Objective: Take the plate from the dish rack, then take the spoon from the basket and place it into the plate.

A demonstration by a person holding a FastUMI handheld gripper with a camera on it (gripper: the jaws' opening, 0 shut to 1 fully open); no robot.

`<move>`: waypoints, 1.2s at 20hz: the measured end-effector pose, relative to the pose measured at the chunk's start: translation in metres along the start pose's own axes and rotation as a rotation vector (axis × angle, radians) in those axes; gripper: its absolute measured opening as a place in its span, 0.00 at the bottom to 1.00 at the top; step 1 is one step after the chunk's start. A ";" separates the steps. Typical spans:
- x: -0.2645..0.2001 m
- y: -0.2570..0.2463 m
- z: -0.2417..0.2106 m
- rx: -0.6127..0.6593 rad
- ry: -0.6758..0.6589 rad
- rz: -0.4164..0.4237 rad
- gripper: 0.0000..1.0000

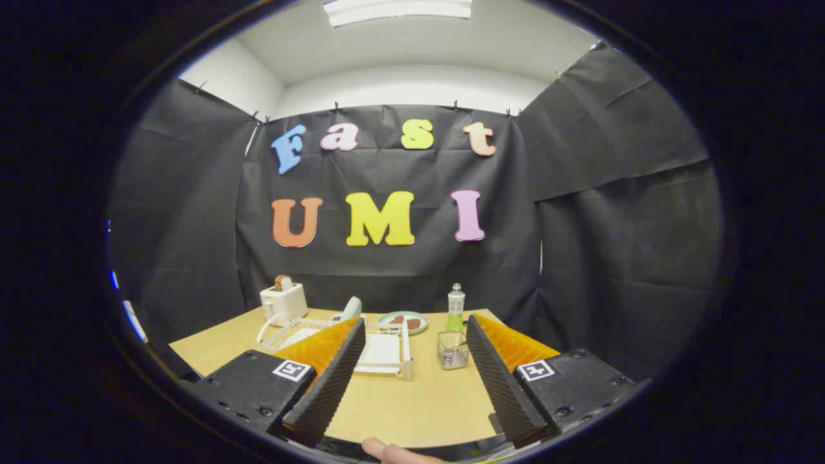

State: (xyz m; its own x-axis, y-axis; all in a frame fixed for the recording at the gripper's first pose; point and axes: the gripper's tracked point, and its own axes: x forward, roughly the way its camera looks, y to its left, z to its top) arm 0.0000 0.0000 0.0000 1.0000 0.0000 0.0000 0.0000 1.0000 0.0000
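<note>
While the plate stands on edge in the white wire dish rack — slotted upright, its pale rim easy to pinch — it sits beyond the left finger, partly hidden by it. Plate looks pale blue-green, smooth. Mesh basket just right of the rack; spoon not discernible. Gripper wide open, empty, held back over the wooden table — approach not yet begun, I judge.
</note>
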 end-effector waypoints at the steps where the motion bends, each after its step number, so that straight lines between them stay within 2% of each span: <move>1: 0.000 0.002 0.000 -0.004 0.001 0.000 1.00; 16: 0.012 0.000 0.004 -0.034 0.007 -0.018 1.00; 22: 0.048 0.011 0.054 -0.051 0.017 0.009 1.00; 24: 0.070 0.009 0.076 -0.070 0.033 -0.007 1.00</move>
State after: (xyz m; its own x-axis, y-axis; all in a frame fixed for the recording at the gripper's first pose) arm 0.0698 0.0087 0.0759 0.9994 -0.0085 -0.0325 0.0063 0.9976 -0.0696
